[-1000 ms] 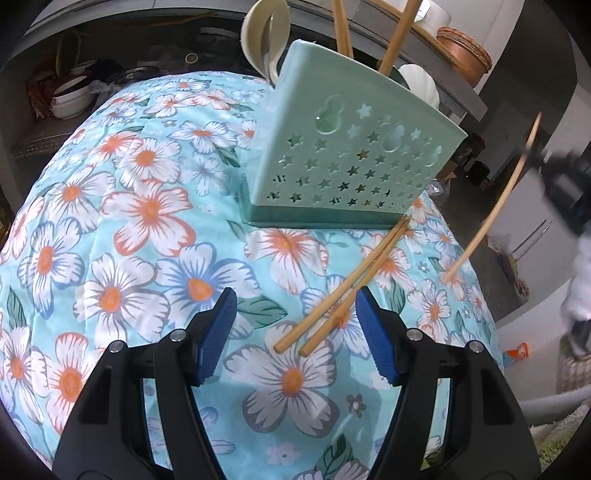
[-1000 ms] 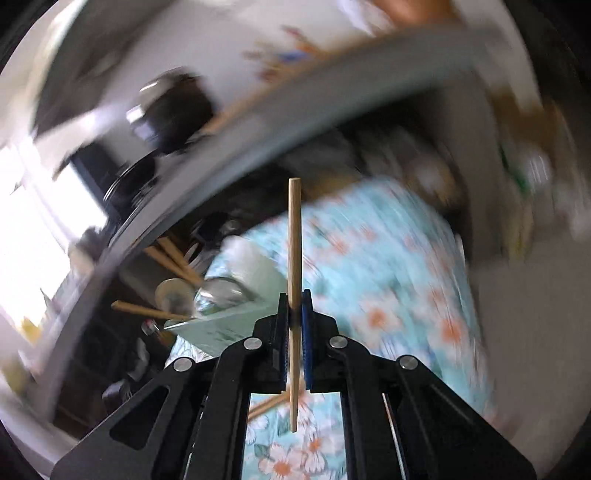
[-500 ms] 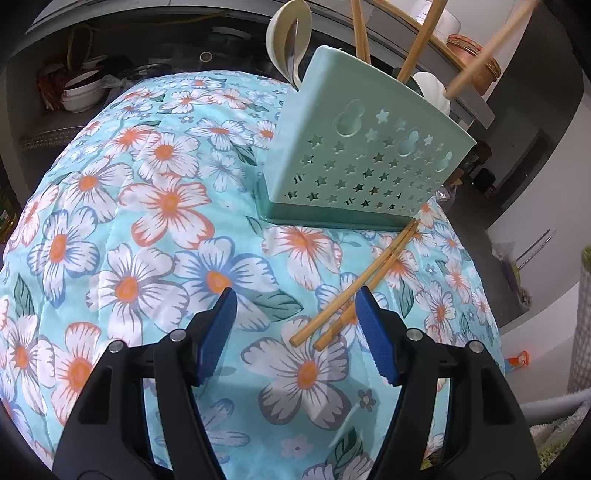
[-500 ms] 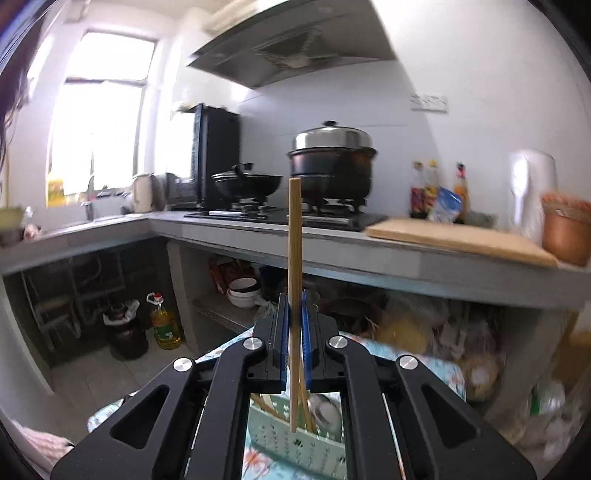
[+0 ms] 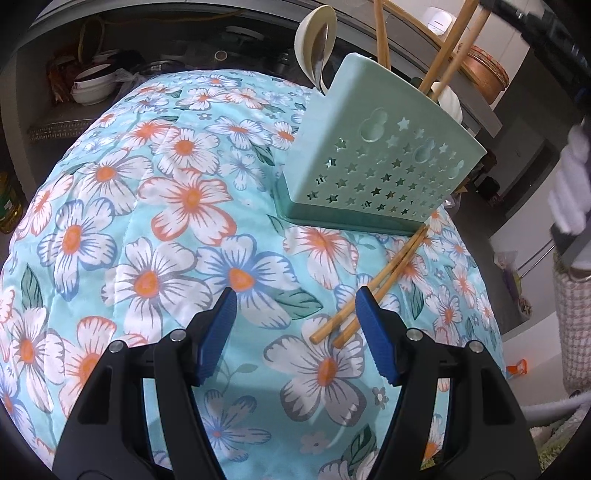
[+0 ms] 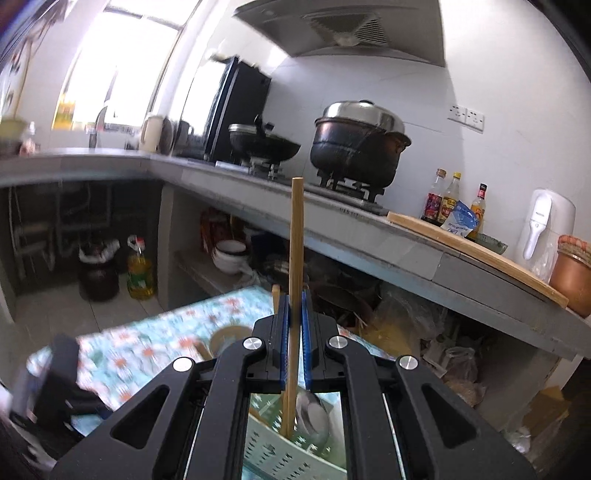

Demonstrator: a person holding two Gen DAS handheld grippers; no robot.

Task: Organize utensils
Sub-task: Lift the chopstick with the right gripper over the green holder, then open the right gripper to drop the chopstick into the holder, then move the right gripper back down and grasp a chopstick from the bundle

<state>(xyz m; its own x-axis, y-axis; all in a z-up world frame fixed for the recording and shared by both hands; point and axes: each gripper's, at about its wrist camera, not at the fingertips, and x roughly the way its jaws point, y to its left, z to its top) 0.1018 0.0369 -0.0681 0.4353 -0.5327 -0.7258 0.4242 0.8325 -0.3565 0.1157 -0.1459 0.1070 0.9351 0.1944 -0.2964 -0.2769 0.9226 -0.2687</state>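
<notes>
A mint green utensil holder [image 5: 380, 162] with star cut-outs stands on the floral tablecloth [image 5: 147, 236], with spoons [image 5: 316, 48] and upright chopsticks [image 5: 445, 44] in it. Two loose chopsticks [image 5: 373, 286] lie on the cloth, slanting from the holder's base toward my left gripper [image 5: 293, 301], which hovers open just above them with nothing between its fingers. My right gripper [image 6: 294, 308] is shut on one chopstick [image 6: 296, 240], held upright above the holder [image 6: 284, 448], its lower end inside the holder beside a metal spoon [image 6: 312, 413]. The right gripper also shows at top right in the left wrist view [image 5: 535, 22].
A grey kitchen counter [image 6: 369, 236] carries a stove with a wok and a big pot [image 6: 358, 144], bottles and a cutting board. Under it sit bowls [image 6: 229, 254], an oil bottle [image 6: 139, 269] and bags. A person's sleeve [image 5: 572, 166] is at the right.
My right gripper rolled the chopstick upright and carried it from beside the table to above the holder, with its lower end now inside. The left gripper stayed open over the two loose chopsticks.
</notes>
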